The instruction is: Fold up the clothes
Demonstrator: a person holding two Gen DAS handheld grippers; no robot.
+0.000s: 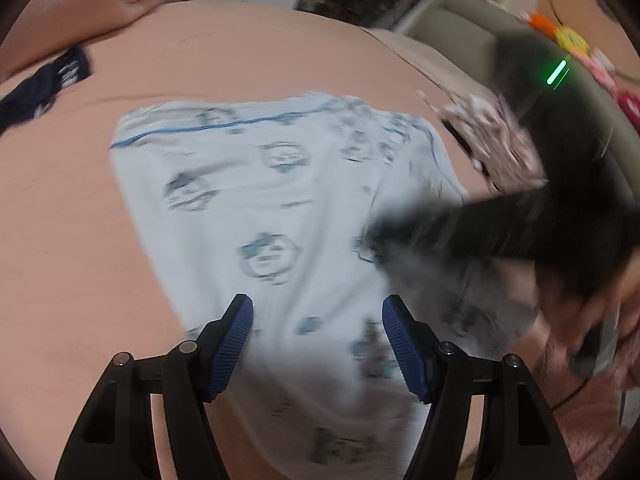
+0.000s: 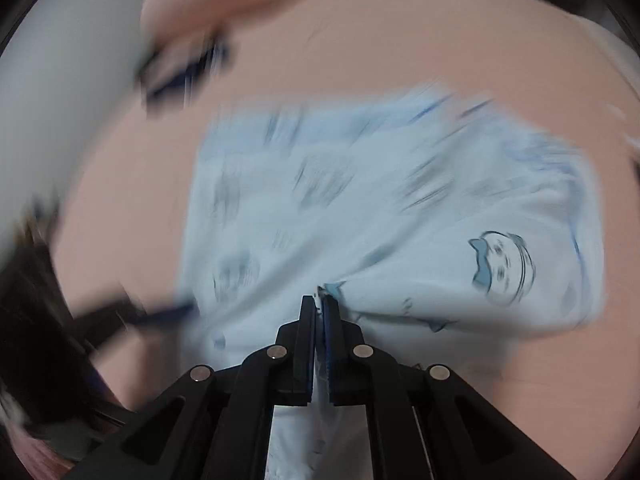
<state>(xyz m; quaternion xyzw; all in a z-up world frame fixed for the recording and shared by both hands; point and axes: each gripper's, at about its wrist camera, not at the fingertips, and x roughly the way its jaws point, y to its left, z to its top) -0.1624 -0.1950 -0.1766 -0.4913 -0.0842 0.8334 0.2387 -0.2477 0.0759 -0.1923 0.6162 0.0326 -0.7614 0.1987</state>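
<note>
A light blue garment (image 1: pixel 280 208) with a cartoon face print and blue piping lies spread on the pink bed sheet (image 1: pixel 60 220). My left gripper (image 1: pixel 318 312) is open just above the garment's near part, holding nothing. My right gripper (image 2: pixel 319 304) is shut on a pinch of the same garment (image 2: pixel 360 208), and cloth runs down between its fingers. The right gripper also shows in the left wrist view (image 1: pixel 500 232) as a blurred black shape at the garment's right edge. Both views are motion-blurred.
A dark navy garment (image 1: pixel 44 84) lies at the far left of the bed, also in the right wrist view (image 2: pixel 184 72). A floral patterned cloth (image 1: pixel 492 140) lies at the right. A pink pillow (image 1: pixel 80 4) sits at the back. A grey sofa (image 1: pixel 460 16) stands beyond the bed.
</note>
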